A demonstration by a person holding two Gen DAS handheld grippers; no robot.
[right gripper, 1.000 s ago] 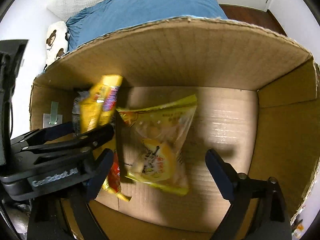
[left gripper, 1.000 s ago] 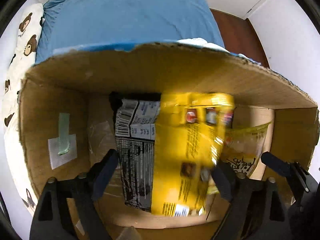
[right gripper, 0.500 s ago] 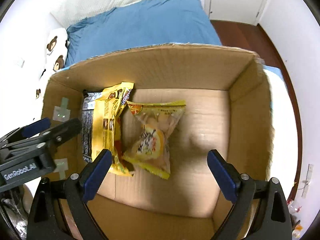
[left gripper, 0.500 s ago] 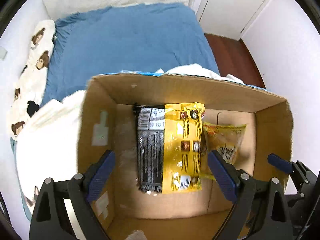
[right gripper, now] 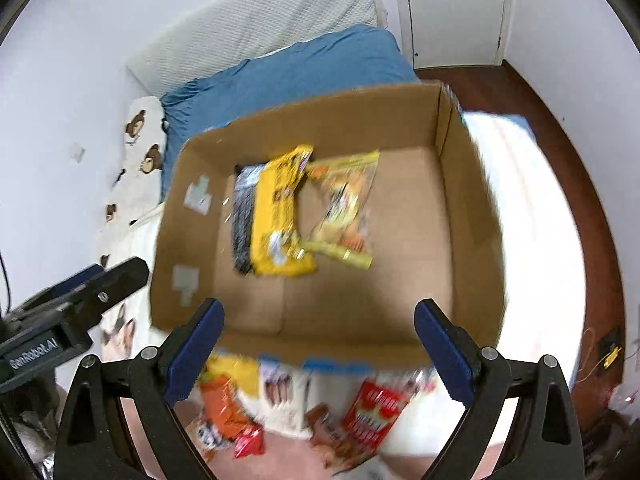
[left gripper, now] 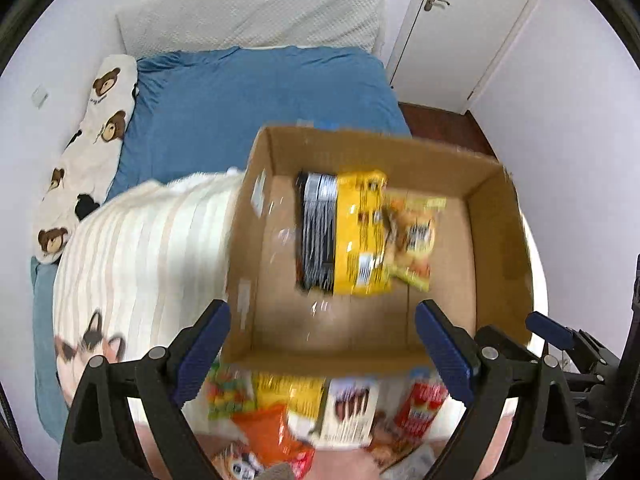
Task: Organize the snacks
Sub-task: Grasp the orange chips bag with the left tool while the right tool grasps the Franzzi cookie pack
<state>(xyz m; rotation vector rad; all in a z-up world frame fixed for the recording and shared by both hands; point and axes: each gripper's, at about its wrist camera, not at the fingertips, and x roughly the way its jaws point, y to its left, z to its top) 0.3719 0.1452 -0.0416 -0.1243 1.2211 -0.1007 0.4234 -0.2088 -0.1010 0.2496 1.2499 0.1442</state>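
Only one piece of writing can be made out with any certainty: white letters reading "GenRobot.AI" run along the side of the black plastic body of the left tool (right gripper: pixel 76 312), seen at the left edge of the right wrist view. The packets lying in the open brown cardboard box (right gripper: pixel 472 216) carry print, but it is smeared by motion: the bright yellow foil packet (right gripper: pixel 276 216) shows only dark blocks and a pale panel, and the black packet with white lettering (right gripper: pixel 242 220) beside it gives no legible word. The red packet with pale lettering (right gripper: pixel 376 412) on the bed below the box is equally unreadable.
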